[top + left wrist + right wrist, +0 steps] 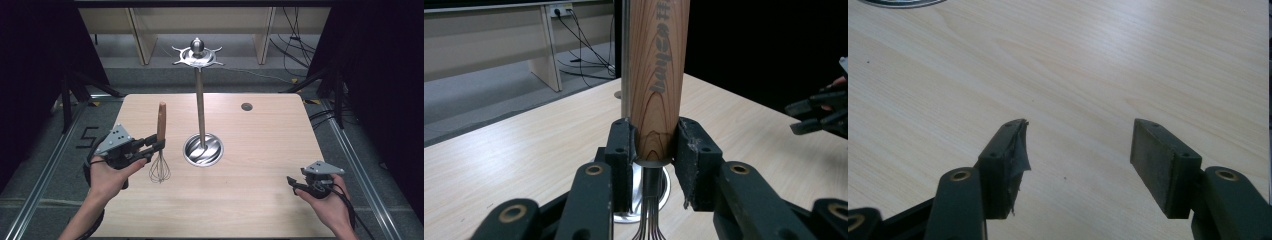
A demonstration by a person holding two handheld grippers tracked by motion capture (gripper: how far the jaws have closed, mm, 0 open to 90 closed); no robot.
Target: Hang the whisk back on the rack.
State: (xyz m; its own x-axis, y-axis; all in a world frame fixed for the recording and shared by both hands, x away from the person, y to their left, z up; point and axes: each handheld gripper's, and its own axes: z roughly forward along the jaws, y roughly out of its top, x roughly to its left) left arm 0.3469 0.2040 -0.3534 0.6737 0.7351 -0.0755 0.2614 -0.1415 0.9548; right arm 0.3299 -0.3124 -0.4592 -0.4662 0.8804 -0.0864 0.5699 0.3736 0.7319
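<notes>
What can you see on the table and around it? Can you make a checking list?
Surface: wooden table, a small round hole near the far edge.
Job's things: whisk, held upright, wires down; metal stand on a round base.
Clutter: nothing seen.
Grippers: left claw shut on the whisk's wooden handle; right claw open, holding nothing.
Cables: one trails from each claw; more on the floor behind.
Surroundings: grey floor, pale furniture legs, dark curtains.

left tongs (159, 145) clamped, right tongs (292, 182) spread
</notes>
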